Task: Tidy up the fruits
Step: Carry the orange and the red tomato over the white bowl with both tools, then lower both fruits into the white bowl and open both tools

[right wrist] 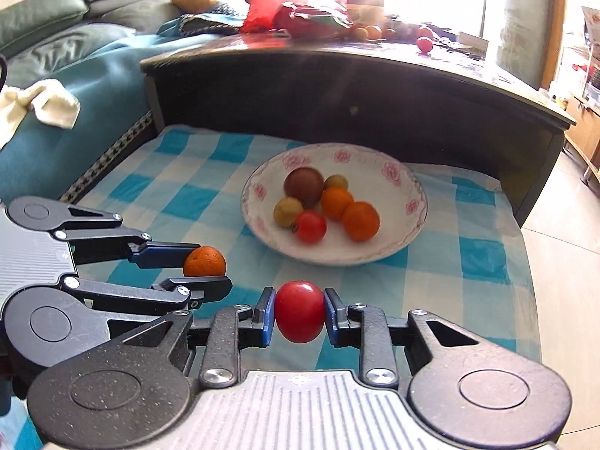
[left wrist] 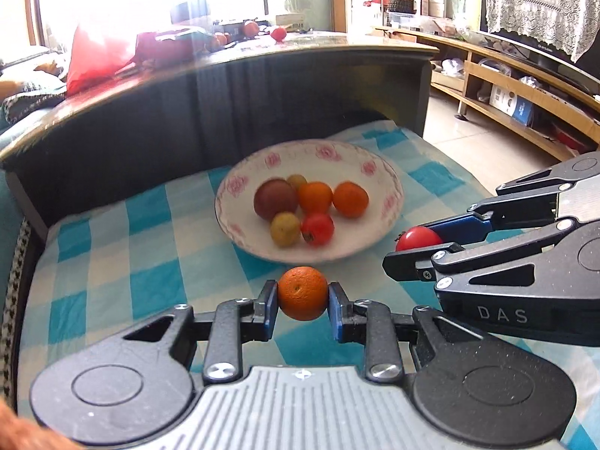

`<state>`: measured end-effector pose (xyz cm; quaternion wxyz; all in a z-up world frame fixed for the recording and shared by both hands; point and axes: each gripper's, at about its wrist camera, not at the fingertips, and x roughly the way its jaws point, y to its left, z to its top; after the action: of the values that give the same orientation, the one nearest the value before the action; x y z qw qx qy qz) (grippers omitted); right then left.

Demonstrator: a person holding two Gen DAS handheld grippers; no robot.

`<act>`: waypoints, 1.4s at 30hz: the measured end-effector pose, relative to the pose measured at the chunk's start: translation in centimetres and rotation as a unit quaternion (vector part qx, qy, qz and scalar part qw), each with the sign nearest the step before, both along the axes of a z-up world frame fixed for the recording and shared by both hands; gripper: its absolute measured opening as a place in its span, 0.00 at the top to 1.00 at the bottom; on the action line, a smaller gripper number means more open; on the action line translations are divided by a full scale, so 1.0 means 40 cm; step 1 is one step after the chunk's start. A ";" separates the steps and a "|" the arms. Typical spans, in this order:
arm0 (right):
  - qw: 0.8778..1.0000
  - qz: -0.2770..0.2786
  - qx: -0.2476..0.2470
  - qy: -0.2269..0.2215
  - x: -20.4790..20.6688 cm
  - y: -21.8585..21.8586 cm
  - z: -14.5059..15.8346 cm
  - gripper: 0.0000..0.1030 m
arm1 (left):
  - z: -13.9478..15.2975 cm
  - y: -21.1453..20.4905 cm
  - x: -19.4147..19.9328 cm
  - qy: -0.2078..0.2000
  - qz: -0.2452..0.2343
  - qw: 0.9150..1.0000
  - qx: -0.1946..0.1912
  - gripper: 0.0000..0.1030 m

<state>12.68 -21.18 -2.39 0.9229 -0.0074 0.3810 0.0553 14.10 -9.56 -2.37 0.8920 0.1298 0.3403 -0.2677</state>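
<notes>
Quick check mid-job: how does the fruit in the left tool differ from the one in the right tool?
The left tool holds an orange; the right tool holds a tomato. The orange is orange with a dull, pitted skin; the tomato is red, smooth and glossy. The orange shows a stem dimple toward the camera; the tomato shows none in the right wrist view. Both are roundish, clamped between blue pads, short of the bowl.

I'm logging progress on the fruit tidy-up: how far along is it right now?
Done: six fruits already lie in the flowered bowl. In hand: the left gripper is shut on an orange and the right gripper on a red tomato, both short of the bowl. Left: placing those two; no other loose fruit shows on the checked cloth.
</notes>
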 end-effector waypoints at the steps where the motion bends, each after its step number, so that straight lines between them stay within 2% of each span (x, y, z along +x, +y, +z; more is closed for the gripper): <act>1: 1.000 -0.004 0.002 -0.004 0.011 -0.006 0.003 0.80 | 0.003 -0.005 0.012 -0.004 0.002 1.000 -0.001 0.64; 10: 0.999 -0.026 -0.003 -0.031 0.108 -0.044 0.012 0.80 | 0.014 -0.048 0.117 -0.023 0.015 1.000 -0.007 0.64; 20: 0.998 -0.031 -0.013 -0.053 0.200 -0.075 -0.009 0.79 | -0.014 -0.082 0.209 -0.026 0.025 0.999 -0.003 0.64; 36: 0.997 -0.052 0.010 -0.060 0.244 -0.105 -0.028 0.75 | -0.015 -0.100 0.247 -0.040 0.027 0.999 -0.008 0.63; 42: 0.996 -0.060 0.020 -0.063 0.246 -0.123 -0.026 0.67 | -0.014 -0.098 0.250 -0.041 0.029 0.999 -0.009 0.58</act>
<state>22.53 -26.11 -3.44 0.9468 0.0304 0.3204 0.0073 24.08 -13.48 -2.94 0.9136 0.1230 0.3047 -0.2394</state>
